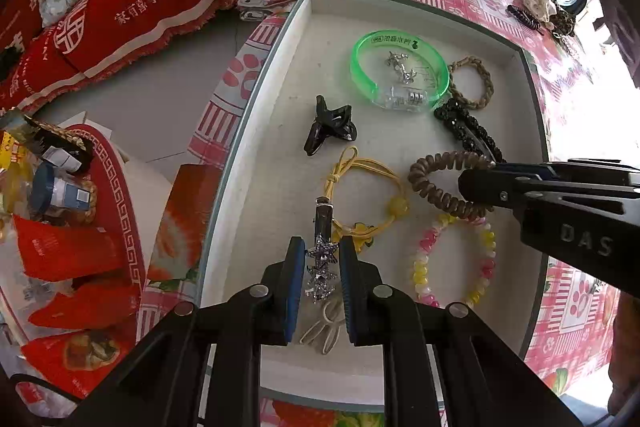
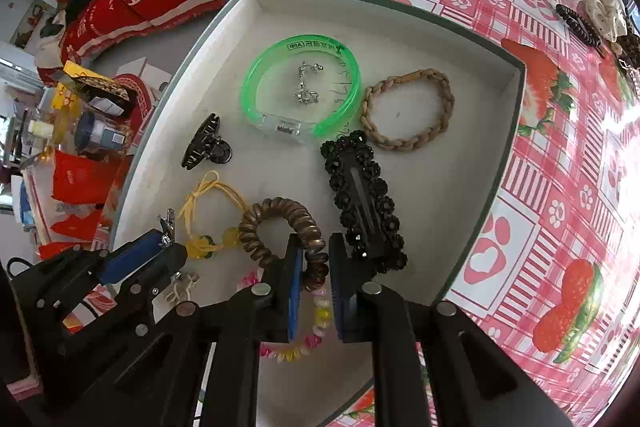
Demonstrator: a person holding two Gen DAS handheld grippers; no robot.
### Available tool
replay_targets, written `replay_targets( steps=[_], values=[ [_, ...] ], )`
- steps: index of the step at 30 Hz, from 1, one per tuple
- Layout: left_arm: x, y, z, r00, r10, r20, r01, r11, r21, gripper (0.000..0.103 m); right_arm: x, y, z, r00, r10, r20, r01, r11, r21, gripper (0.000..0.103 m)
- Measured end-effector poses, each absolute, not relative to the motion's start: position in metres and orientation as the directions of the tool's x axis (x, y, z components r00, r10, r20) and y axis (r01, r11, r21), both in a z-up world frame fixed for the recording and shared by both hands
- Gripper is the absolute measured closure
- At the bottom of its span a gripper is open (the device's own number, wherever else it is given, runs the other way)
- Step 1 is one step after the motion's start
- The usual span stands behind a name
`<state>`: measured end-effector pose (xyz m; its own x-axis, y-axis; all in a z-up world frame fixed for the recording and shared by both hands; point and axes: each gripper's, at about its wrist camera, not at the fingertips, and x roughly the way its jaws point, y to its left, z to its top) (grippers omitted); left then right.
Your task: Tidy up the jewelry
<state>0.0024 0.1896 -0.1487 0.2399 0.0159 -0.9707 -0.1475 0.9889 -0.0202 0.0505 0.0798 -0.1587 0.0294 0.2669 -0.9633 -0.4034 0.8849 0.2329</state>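
A white tray [image 1: 280, 99] on the table holds jewelry: a green bangle [image 1: 398, 69], a tan braided band [image 1: 472, 83], a black claw clip [image 1: 330, 129], a black beaded barrette [image 2: 366, 201], a yellow cord tie [image 1: 366, 195], and a pink and yellow bead bracelet [image 1: 454, 261]. My left gripper [image 1: 320, 263] is shut on a silver star hairpin [image 1: 322, 267] above the tray's near edge. My right gripper [image 2: 312, 259] is shut on a brown spiral hair tie [image 2: 284, 233] inside the tray.
More jewelry, a cream flower piece [image 2: 604, 13] and dark bead bracelets [image 2: 578, 25], lies on the strawberry tablecloth [image 2: 540, 187] at the far right. A red round box [image 1: 108, 195] with packets stands left of the table. A white hair tie [image 1: 326, 325] lies under my left gripper.
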Motion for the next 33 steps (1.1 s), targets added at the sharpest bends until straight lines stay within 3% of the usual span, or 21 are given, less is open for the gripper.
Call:
replay_targets(
  steps=[2,3,8,9,10,11,16,20,22,33],
  values=[
    [0.002,0.189,-0.145,0.245,0.02,-0.969,-0.149,0.989,-0.017,0.079,0.049,0.076,-0.152,0.033,0.287,-0.957,-0.396,0.883,0.251,0.057],
    [0.002,0.189,-0.144,0.248,0.023,-0.968,-0.149,0.989,-0.015,0.079,0.049,0.074,-0.148,0.042,0.295,-0.955,-0.392,0.883,0.256,0.051],
    [0.0,0.187,-0.135,0.269,0.025,-0.963,-0.145,0.989,-0.015,0.079,0.049,0.066,-0.133,0.067,0.314,-0.947,-0.382,0.885,0.266,0.048],
    [0.0,0.187,-0.134,0.272,0.022,-0.962,-0.146,0.989,-0.018,0.063,0.049,0.064,-0.131,0.074,0.313,-0.947,-0.376,0.888,0.264,0.048],
    [-0.001,0.187,-0.13,0.275,0.024,-0.961,-0.152,0.988,-0.019,0.016,0.049,0.061,-0.128,0.082,0.313,-0.946,-0.37,0.891,0.263,0.048],
    [-0.002,0.187,-0.127,0.288,0.04,-0.957,-0.165,0.986,-0.008,0.0,0.049,0.058,-0.124,0.092,0.316,-0.944,-0.361,0.894,0.264,0.048],
    [-0.005,0.187,-0.11,0.32,0.044,-0.946,-0.176,0.984,-0.013,0.0,0.046,0.051,-0.107,0.14,0.285,-0.948,-0.354,0.909,0.221,0.046],
    [-0.006,0.188,-0.107,0.3,0.065,-0.952,-0.198,0.98,0.005,0.0,0.044,0.048,-0.101,0.16,0.245,-0.956,-0.358,0.917,0.175,0.027],
    [-0.007,0.189,-0.107,0.286,0.076,-0.955,-0.216,0.976,0.013,0.0,0.042,0.048,-0.099,0.175,0.224,-0.959,-0.363,0.92,0.149,0.023],
    [-0.011,0.199,-0.108,0.282,0.128,-0.951,-0.242,0.969,0.059,0.0,0.037,0.051,-0.096,0.218,0.177,-0.96,-0.381,0.921,0.083,0.019]
  ],
)
